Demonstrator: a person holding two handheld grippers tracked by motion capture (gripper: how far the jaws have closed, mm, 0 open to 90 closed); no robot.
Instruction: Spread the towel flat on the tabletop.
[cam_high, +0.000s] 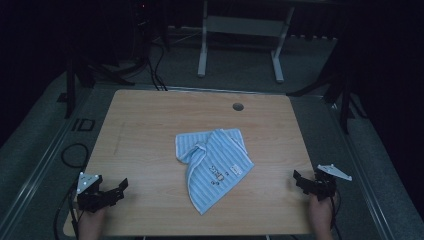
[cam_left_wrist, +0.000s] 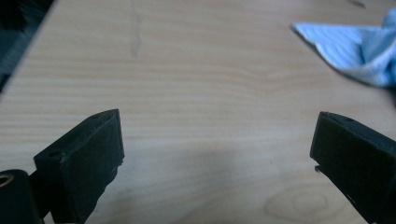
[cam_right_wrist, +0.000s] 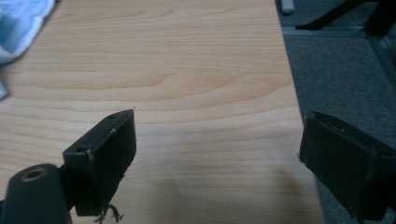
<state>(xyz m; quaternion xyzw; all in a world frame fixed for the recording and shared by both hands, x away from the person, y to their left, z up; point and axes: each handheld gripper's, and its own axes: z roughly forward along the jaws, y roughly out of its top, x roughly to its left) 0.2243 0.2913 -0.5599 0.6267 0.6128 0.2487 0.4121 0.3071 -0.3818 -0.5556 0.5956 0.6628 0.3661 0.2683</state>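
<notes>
My left tongs (cam_high: 119, 189) and right tongs (cam_high: 299, 180) both gape wide and hold nothing, low at the near corners of the wooden surface (cam_high: 145, 130). Between them, mid-surface, lies a crumpled blue striped towel (cam_high: 215, 162), its long axis running near-to-far, one corner pointing toward me.
</notes>
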